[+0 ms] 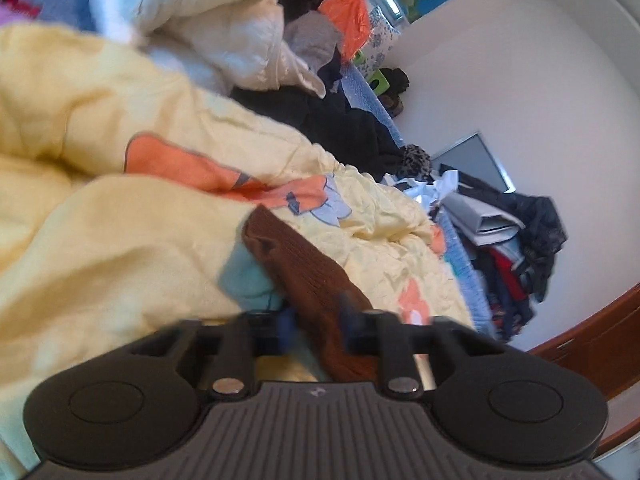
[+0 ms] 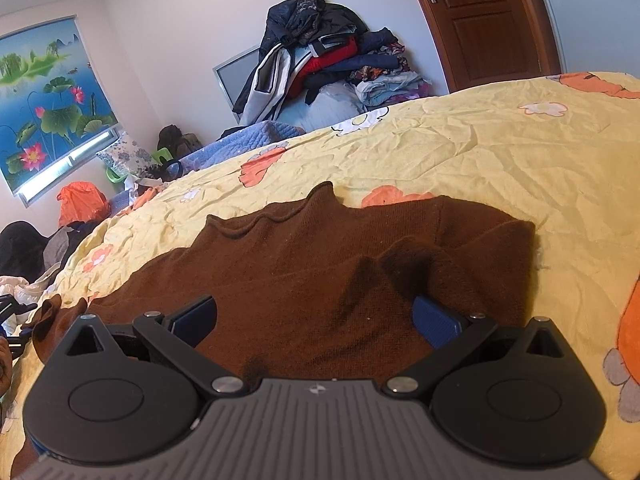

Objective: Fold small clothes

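My right gripper (image 2: pixel 314 322) spread wide over brown sweater (image 2: pixel 320 264), frame centre, flat on yellow quilt (image 2: pixel 500 152). Left gripper (image 1: pixel 316 320) clenched on sleeve (blurred). Knit soft, light; grip hem edge.

Yellow quilt (image 2: pixel 480 152), piled clothes (image 2: pixel 320 60), wooden door (image 2: pixel 492 20).

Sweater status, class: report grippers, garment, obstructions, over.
Left gripper shut on sweater sleeve. Right gripper open over sweater, spread on quilt. Nothing in the way.
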A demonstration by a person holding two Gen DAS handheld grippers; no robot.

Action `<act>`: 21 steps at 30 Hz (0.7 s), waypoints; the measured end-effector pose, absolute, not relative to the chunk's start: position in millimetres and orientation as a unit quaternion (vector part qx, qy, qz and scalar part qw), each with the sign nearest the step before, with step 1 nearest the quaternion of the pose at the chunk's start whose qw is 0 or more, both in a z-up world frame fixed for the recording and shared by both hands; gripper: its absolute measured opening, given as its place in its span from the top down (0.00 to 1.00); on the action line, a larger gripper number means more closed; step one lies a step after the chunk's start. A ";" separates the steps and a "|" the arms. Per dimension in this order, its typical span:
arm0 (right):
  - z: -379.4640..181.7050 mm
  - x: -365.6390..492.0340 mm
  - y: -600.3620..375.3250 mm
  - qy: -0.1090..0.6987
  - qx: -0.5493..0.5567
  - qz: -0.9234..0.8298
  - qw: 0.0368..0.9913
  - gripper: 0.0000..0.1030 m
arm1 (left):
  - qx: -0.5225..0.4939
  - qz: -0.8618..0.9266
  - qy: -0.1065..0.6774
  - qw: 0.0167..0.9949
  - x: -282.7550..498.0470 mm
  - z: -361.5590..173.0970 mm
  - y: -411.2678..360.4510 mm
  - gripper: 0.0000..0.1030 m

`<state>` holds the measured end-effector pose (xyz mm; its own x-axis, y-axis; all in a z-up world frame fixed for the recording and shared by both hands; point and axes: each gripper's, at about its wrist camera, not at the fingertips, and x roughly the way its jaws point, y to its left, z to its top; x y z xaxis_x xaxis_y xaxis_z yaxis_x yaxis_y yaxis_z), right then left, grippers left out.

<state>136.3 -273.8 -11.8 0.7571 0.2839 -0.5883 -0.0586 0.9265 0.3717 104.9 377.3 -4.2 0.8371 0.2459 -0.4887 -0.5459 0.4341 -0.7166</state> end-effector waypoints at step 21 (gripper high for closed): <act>-10.2 136.1 -276.0 0.337 0.179 0.097 0.919 0.00 | -0.034 -0.098 0.251 0.962 83.7 12.0 4.5 0.94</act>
